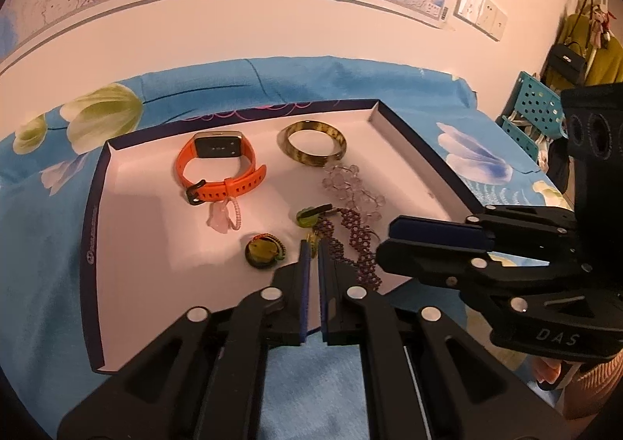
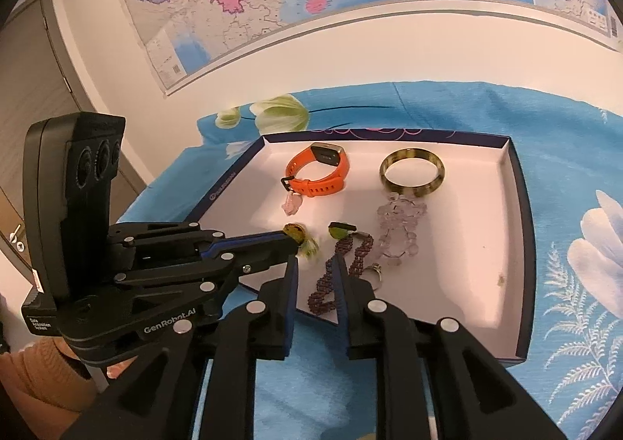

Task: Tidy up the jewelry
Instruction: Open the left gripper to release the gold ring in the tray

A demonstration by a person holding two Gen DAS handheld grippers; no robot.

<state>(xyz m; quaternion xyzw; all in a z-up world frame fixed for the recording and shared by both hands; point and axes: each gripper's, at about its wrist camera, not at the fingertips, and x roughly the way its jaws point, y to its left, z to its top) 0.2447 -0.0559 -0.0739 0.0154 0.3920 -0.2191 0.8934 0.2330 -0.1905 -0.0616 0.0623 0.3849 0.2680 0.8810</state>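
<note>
My right claw [image 2: 317,264] stands a little way open at the near edge of the tray [image 2: 521,245]. The purple beaded bracelet [image 2: 320,290] lies in the gap between its two pads and runs forward past the tips. The right pad is against the strand, but I see no squeeze from both sides, so I do not call it a grip.

My left claw [image 1: 313,245] is closed down to a thin slit. A small yellowish-green bit sits right at its tips; I cannot tell whether it is pinched or only touched. Just left of those tips lies a round amber and green piece [image 1: 264,251]. A green piece with a dark clip [image 1: 311,215] lies just ahead of them, at the far end of the purple strand.

Further ahead of the left claw, and to its left, a pink charm on a thin loop [image 1: 226,220] touches the orange watch [image 1: 218,167]. Ahead of the right claw lies a clear bead bracelet [image 1: 350,187], and beyond it, touching it, a mottled brown bangle [image 1: 313,159]. The tray rests on a blue flowered cloth [image 2: 564,167]. The two claws sit side by side, close together, both pointing down into the tray.
</note>
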